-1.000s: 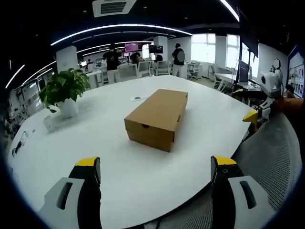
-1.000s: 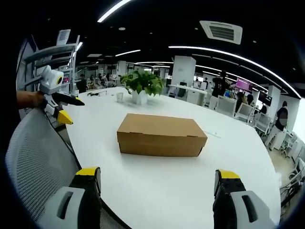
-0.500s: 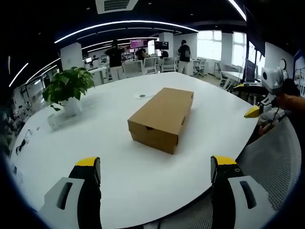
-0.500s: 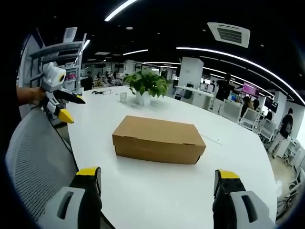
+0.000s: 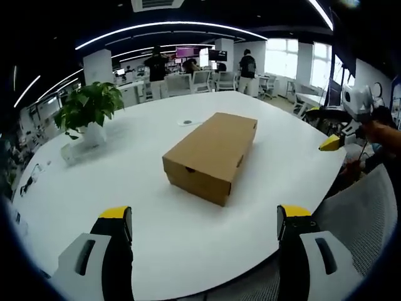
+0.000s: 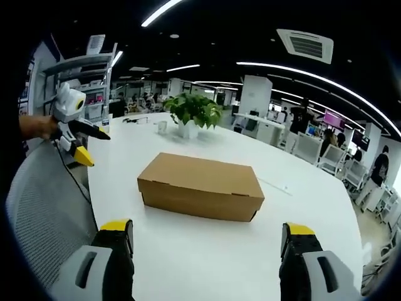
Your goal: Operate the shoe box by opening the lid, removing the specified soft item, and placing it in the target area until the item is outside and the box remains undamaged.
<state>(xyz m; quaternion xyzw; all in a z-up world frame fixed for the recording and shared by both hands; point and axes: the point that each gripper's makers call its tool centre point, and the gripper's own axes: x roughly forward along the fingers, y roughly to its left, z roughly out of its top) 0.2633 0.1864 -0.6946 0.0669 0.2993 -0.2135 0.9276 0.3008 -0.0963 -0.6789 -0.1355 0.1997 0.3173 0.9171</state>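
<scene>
Support surface: large white table, rounded edge, seen ahead of my jaws in both views.
Item 1: closed brown shoe box, resting flat near the table's middle.
Item 2: potted plant in a white pot, near the far edge, well apart from the box.
Item 3: small round disc, just beyond the box.

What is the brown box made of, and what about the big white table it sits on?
The brown box looks like plain cardboard: matte tan, with folded edges and a lid seam. The white table looks smooth and slightly glossy, perhaps laminate or painted board; the pictures leave that open.
</scene>
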